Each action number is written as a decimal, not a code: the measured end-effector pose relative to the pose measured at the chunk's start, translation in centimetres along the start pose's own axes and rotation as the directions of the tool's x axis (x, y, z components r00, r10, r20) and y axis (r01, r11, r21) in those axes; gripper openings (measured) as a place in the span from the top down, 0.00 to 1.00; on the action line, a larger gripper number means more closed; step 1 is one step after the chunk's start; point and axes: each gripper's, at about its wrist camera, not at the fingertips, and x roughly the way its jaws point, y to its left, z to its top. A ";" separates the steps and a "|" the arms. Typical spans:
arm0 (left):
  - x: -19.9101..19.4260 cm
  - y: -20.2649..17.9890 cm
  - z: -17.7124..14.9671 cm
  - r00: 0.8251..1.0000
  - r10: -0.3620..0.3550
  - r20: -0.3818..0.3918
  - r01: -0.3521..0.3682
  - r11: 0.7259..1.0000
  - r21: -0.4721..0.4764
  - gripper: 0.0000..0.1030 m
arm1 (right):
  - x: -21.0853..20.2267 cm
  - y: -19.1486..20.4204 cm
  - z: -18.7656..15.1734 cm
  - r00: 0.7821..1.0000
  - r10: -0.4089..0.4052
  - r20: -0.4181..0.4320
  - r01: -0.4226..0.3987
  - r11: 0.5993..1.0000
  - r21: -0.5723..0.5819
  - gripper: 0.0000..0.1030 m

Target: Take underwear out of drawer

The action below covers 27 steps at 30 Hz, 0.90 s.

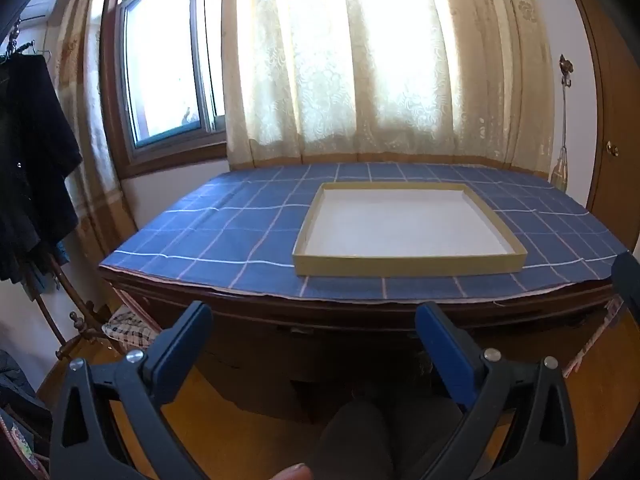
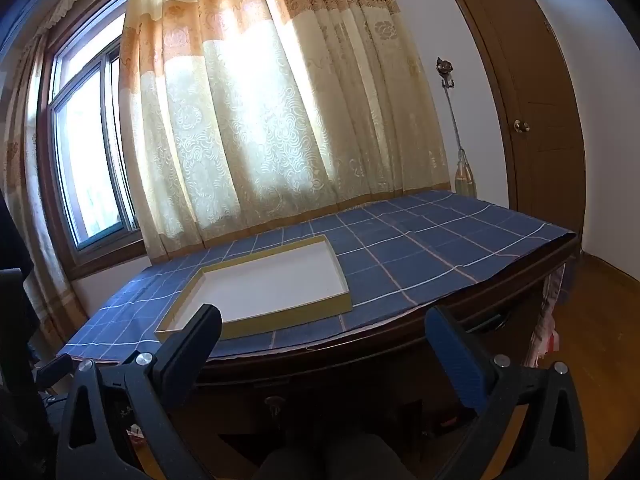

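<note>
Here we hold both tools short of the dark wooden table [image 1: 360, 312], over the orange-brown wooden floor [image 1: 224, 432]. The left hand-held gripper [image 1: 314, 320] has its blue-padded jaws spread wide with nothing between them, and the right hand-held gripper [image 2: 324, 328] stands equally wide and empty. A blue checked cloth [image 1: 224, 232] covers the tabletop and reaches its near edge. On it lies a shallow tan cardboard tray with a white floor [image 1: 408, 266], set back slightly from that edge, with bare cloth on every side. Under the edge we see a closed drawer front with a keyhole [image 2: 274, 402]. The underwear is not visible to us. A pale patterned curtain [image 1: 360, 80] hangs behind the table.
</note>
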 end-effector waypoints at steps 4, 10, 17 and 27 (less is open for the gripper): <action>1.1 0.5 0.3 0.999 -0.021 -0.045 0.021 1.000 -0.013 0.00 | 0.1 0.2 -0.4 1.000 -0.002 -0.012 0.002 1.000 -0.008 0.00; 0.9 0.2 -0.3 0.999 -0.023 -0.048 0.023 1.000 -0.014 0.00 | 0.8 0.5 -0.4 0.999 -0.013 -0.036 0.013 1.000 -0.015 0.00; 0.7 0.1 -0.8 0.999 -0.023 -0.040 0.023 1.000 -0.007 0.00 | 0.5 0.7 -0.7 0.999 -0.017 -0.027 0.016 0.999 -0.042 0.00; 0.8 0.5 -1.0 0.999 -0.015 -0.041 0.015 1.000 -0.017 0.00 | 0.5 0.6 -0.8 0.999 -0.017 -0.032 0.015 0.999 -0.046 0.00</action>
